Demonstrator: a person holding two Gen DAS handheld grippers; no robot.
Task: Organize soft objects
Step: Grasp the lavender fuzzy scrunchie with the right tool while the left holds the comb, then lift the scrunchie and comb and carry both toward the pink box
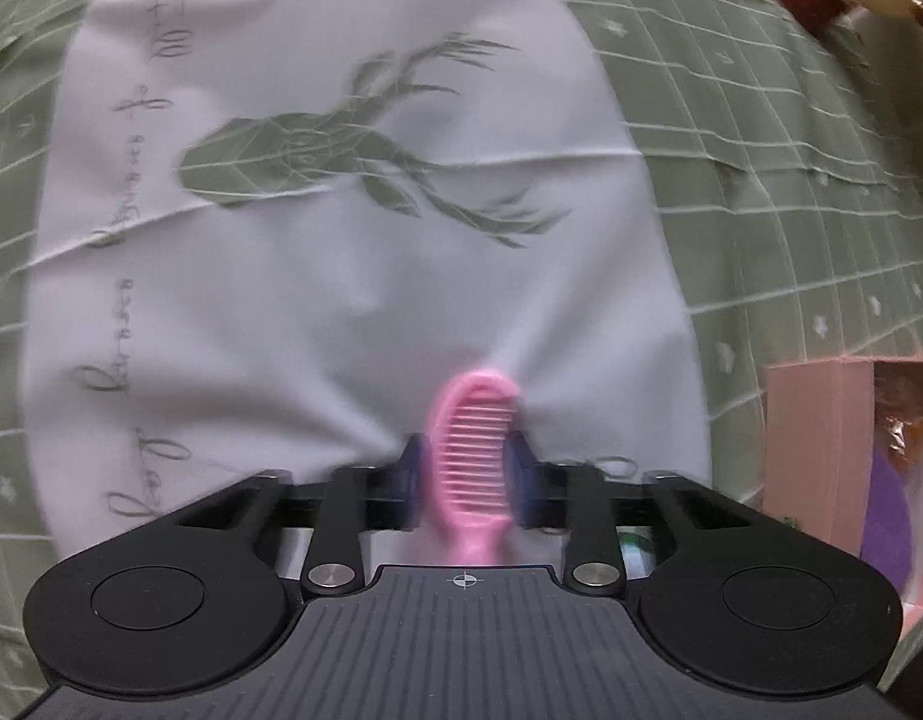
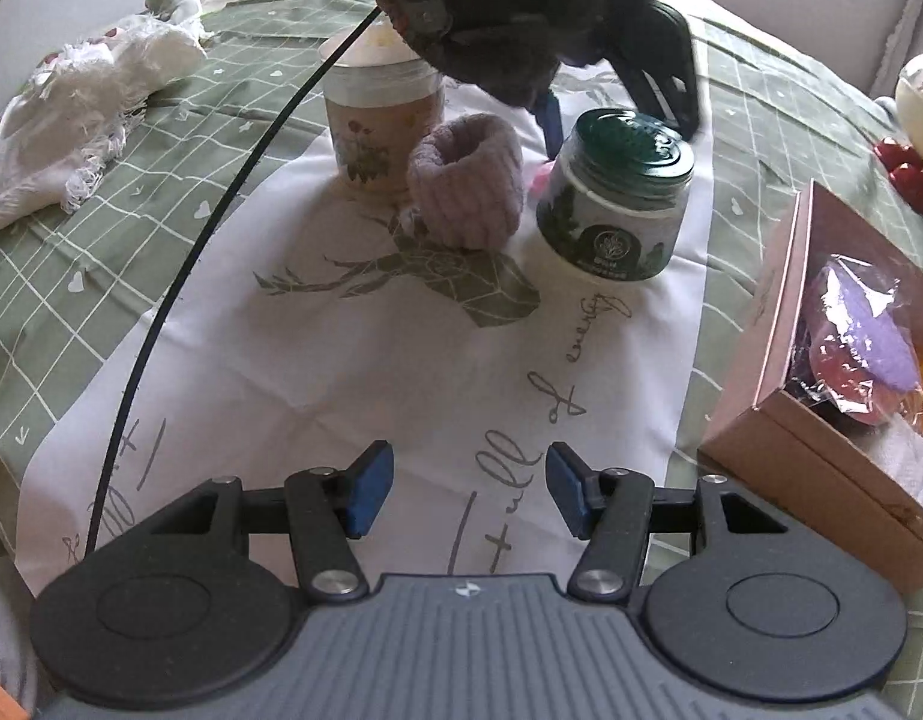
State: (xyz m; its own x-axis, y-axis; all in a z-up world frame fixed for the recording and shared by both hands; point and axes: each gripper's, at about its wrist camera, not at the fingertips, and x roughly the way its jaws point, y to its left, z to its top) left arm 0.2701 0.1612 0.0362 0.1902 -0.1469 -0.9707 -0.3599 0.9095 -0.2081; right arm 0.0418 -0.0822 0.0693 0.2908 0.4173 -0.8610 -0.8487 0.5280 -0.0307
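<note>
My left gripper (image 1: 470, 474) is shut on a small pink comb (image 1: 473, 450), held upright above the white deer-print cloth (image 1: 341, 300). In the right wrist view the left gripper (image 2: 617, 102) hovers behind a green-lidded jar (image 2: 617, 204), and a bit of pink shows beside the jar. A mauve fuzzy wristband (image 2: 467, 180) stands on the cloth (image 2: 341, 372) between a beige floral jar (image 2: 383, 120) and the green-lidded jar. My right gripper (image 2: 470, 489) is open and empty, low over the near part of the cloth.
A pink cardboard box (image 2: 821, 420) at the right holds a purple puff and wrapped items; it also shows in the left wrist view (image 1: 821, 450). A white frayed cloth (image 2: 83, 114) lies far left on the green checked bedspread (image 2: 101, 240). Red items (image 2: 905, 174) sit far right.
</note>
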